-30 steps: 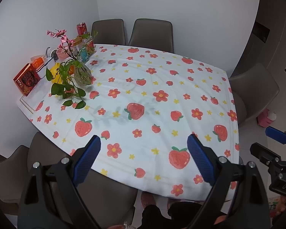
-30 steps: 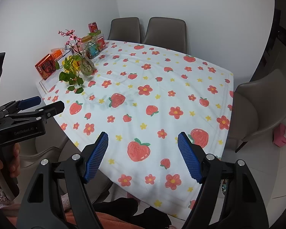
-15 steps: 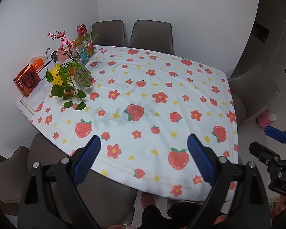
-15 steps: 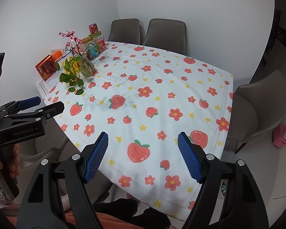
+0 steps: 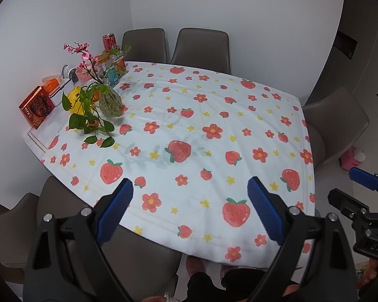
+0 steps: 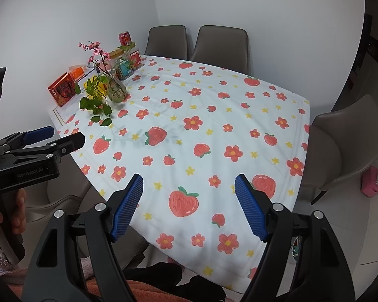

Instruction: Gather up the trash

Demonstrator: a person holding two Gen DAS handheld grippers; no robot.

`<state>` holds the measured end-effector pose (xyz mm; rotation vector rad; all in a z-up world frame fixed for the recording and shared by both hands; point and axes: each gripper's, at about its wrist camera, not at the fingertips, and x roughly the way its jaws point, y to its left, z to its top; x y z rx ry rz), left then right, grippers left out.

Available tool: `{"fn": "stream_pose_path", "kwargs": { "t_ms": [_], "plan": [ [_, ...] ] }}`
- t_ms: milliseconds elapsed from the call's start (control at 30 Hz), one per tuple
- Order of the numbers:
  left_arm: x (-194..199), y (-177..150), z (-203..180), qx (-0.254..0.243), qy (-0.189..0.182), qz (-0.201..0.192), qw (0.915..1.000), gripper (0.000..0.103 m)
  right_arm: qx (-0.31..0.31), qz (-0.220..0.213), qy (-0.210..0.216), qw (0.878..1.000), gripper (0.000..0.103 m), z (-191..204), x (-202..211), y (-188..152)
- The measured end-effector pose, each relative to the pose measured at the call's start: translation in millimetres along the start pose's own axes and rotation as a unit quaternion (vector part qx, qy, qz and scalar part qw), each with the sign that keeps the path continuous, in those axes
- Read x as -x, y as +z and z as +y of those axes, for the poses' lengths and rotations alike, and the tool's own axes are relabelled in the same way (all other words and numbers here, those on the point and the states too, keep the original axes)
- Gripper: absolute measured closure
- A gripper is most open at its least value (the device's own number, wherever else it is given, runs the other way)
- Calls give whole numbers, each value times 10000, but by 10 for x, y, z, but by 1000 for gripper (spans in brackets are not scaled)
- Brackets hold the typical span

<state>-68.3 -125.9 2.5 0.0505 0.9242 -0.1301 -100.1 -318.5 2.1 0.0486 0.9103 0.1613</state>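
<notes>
A table with a white strawberry-and-flower cloth (image 5: 214, 115) fills both views. At its far left corner stand a red can (image 5: 109, 41), clear jars (image 5: 113, 68), a red box (image 5: 36, 107), an orange packet (image 5: 53, 84) and a yellow item (image 5: 76, 98). My left gripper (image 5: 189, 183) hangs open above the near table edge with nothing between its blue pads. My right gripper (image 6: 189, 178) is open too, over the near part of the cloth, holding nothing. Each gripper shows in the other's view: the left gripper (image 6: 65, 136) held by a hand, the right gripper (image 5: 342, 185) at the edge.
A glass vase with green leaves and a pink blossom sprig (image 5: 109, 100) stands by the corner clutter. Grey chairs (image 5: 201, 47) ring the table: two at the far side, one at the right (image 6: 350, 146), others at the near left. A pink object (image 6: 373, 182) lies on the floor.
</notes>
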Motion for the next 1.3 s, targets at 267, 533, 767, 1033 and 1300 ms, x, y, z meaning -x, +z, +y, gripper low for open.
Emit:
{"fn": "stream_pose_path", "kwargs": {
  "t_ms": [267,533,767,1033,1300],
  "plan": [
    [3,9,-3,8,15,-5,10000,11,8,-6,16,10000,30,-4,13,41],
    [-11,101,32,61,15,21,10000,11,-2,-19,24,10000,30,-3,12,51],
    [-23,127,65,71,3,-22,10000,11,-18,-39,11,10000,30,7,20,78],
    [2,68,7,40,-22,-118,9999,11,-50,-77,-3,10000,30,31,12,153],
    [14,14,15,235,80,-113,9996,11,-55,-85,-6,9999,30,28,12,146]
  ]
}}
